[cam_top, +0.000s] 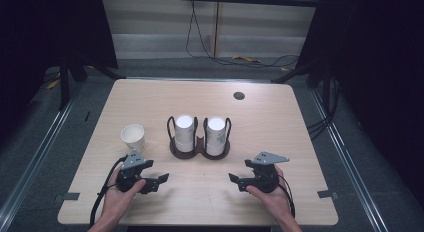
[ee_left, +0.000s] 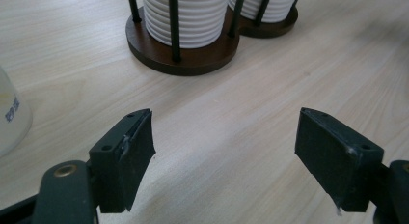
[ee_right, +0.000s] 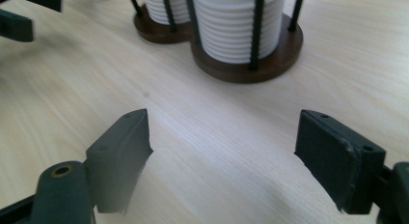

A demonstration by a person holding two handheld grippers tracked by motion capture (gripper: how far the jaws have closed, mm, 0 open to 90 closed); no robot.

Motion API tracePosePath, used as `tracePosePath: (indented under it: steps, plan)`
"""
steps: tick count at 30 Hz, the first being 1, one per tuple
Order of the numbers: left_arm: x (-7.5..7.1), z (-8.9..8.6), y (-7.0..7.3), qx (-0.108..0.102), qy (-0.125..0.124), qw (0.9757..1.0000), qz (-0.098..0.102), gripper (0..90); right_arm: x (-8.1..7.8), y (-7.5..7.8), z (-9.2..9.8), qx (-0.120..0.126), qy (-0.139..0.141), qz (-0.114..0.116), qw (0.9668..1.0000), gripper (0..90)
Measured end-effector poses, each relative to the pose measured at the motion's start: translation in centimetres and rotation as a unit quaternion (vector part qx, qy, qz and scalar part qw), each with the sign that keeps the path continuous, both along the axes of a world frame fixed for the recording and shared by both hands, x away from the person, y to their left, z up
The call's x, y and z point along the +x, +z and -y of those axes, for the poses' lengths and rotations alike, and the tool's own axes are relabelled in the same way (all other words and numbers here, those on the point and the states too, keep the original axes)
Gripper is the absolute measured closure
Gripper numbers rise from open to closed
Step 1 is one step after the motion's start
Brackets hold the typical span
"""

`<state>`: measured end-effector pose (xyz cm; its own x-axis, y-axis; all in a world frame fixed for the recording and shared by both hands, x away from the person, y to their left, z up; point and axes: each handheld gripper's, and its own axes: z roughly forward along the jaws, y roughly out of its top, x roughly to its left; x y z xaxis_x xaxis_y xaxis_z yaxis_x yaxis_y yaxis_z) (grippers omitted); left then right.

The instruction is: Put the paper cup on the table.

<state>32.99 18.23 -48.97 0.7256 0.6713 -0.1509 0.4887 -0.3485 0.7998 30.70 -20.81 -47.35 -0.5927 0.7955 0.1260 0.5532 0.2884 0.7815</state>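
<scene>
Item: my L gripper [cam_top: 161,180] & R gripper [cam_top: 234,179], both jaws wide, nothing held; cup holder [cam_top: 200,151] ahead.

Both handheld grippers are matte black, the left gripper [cam_top: 161,180] and the right gripper [cam_top: 233,179] each topped by a grey three-cornered plate with small dark dots at its corners. A black cable trails from each — back along the bare forearms, no sleeves in sight. Up close the jaws are blocky black pads with recessed screws and a brass-ringed pivot hole.
</scene>
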Motion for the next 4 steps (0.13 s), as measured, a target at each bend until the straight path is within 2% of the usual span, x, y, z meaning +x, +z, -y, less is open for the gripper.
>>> tracePosePath:
  steps: [1, 4]
  plan:
    - [-0.01, 0.04, -0.23, -0.007, -0.004, 0.9999, -0.009, 21.4, 0.22, -0.4, -0.14, -0.014, -0.004, -0.002, 0.9999, 19.5]
    - [-0.14, -0.13, -0.39, -0.002, -0.003, 1.0, -0.007, 21.4, 0.39, -0.64, -0.21, -0.016, -0.01, -0.007, 0.9998, 18.8]
